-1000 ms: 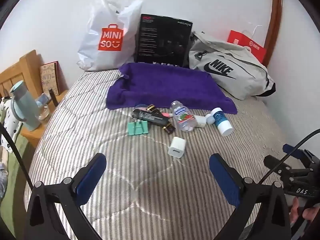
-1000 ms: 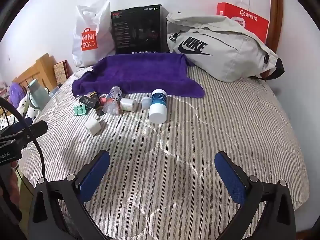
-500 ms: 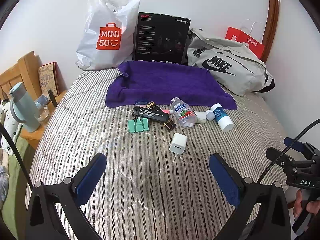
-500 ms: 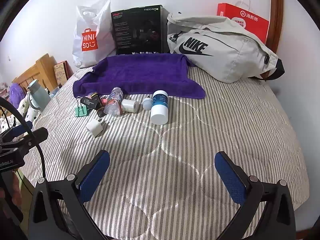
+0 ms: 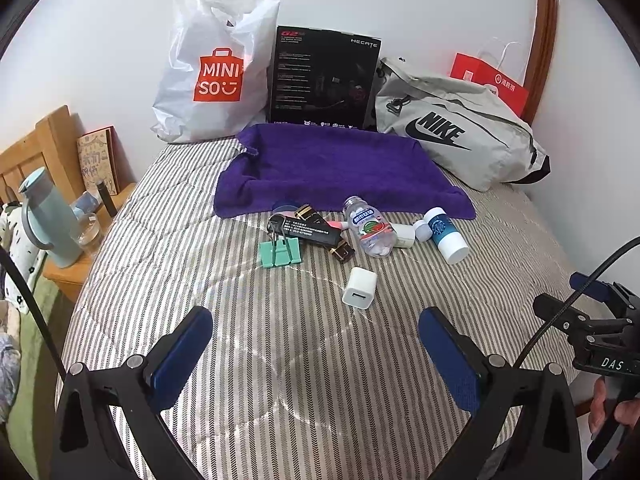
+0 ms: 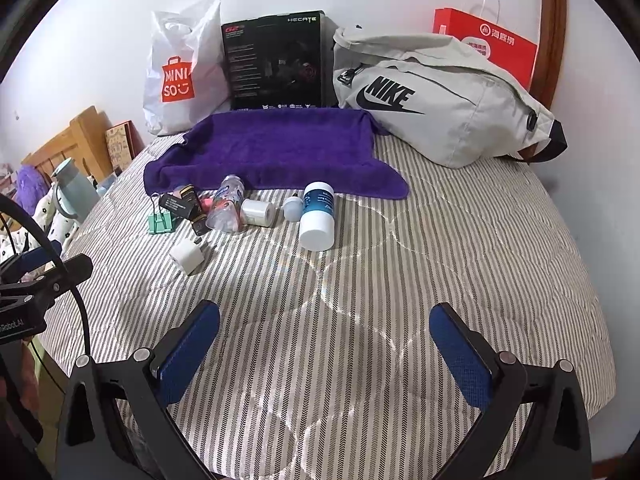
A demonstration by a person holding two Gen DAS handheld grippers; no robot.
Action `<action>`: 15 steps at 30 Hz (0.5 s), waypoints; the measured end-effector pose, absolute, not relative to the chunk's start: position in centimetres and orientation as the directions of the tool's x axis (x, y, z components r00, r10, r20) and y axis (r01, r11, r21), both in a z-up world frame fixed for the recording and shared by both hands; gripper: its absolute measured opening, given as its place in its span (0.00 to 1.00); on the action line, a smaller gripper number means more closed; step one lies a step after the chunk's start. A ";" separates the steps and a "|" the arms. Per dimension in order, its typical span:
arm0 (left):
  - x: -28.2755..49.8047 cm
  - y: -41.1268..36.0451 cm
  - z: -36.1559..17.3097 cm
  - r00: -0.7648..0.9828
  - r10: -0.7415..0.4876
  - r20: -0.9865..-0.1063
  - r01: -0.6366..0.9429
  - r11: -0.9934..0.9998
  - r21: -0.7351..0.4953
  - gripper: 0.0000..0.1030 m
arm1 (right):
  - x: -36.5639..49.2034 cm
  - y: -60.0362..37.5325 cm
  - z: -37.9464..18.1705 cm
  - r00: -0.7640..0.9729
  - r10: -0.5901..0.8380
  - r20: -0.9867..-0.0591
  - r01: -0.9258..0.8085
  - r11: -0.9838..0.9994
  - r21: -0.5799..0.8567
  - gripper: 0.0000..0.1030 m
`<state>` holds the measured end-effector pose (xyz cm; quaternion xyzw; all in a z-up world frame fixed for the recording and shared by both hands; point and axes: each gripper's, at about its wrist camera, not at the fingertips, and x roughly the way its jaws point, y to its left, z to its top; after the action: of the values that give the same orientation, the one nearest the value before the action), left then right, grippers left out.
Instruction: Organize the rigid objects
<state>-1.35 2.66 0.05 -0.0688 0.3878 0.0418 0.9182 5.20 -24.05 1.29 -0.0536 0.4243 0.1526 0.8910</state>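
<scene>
Nearest us, we log the left gripper [image 5: 316, 344] and the right gripper [image 6: 325, 340], both spread wide with nothing between the blue pads, both hovering over the striped bed [image 5: 248, 360].

Taking the purple towel [image 5: 340, 168] as landmark, we list what lies in front of it, nearest first:
- a white charger cube [image 5: 359, 288], alone, well in front of the towel and apart from the rest;
- a green binder clip [image 5: 279, 252], in front of the towel's left part;
- a black bar with white print [image 5: 308, 232], just beside the clip, lying on a small heap of dark items we cannot tell apart;
- a clear bottle [image 5: 370, 232] on its side, close to the towel's front edge;
- a white-capped blue tub [image 5: 446, 232], on its side, before the towel's right corner.

Behind the towel we record a white Miniso bag [image 5: 212, 76], a black box [image 5: 324, 80], a grey Nike bag [image 5: 460, 136] and a red paper bag [image 5: 490, 84], all against the wall.
</scene>
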 end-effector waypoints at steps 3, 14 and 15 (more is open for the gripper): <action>-1.4 2.8 0.2 0.697 0.023 -0.717 -0.130 0.987 -0.094 1.00 | 5.1 -24.0 1.4 0.596 0.231 -0.769 -0.318 0.947 0.038 1.00; -1.0 3.1 0.2 0.695 0.030 -0.718 -0.137 0.986 -0.092 1.00 | 5.1 -23.8 1.6 0.596 0.227 -0.770 -0.321 0.947 0.030 1.00; -1.0 3.2 0.1 0.696 0.029 -0.717 -0.137 0.986 -0.093 1.00 | 5.1 -23.8 1.6 0.595 0.224 -0.772 -0.321 0.947 0.028 1.00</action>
<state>-1.05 3.23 0.14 -0.0697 0.3872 0.0454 0.9182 5.15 -23.77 1.58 -0.0569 0.4231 0.1529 0.8913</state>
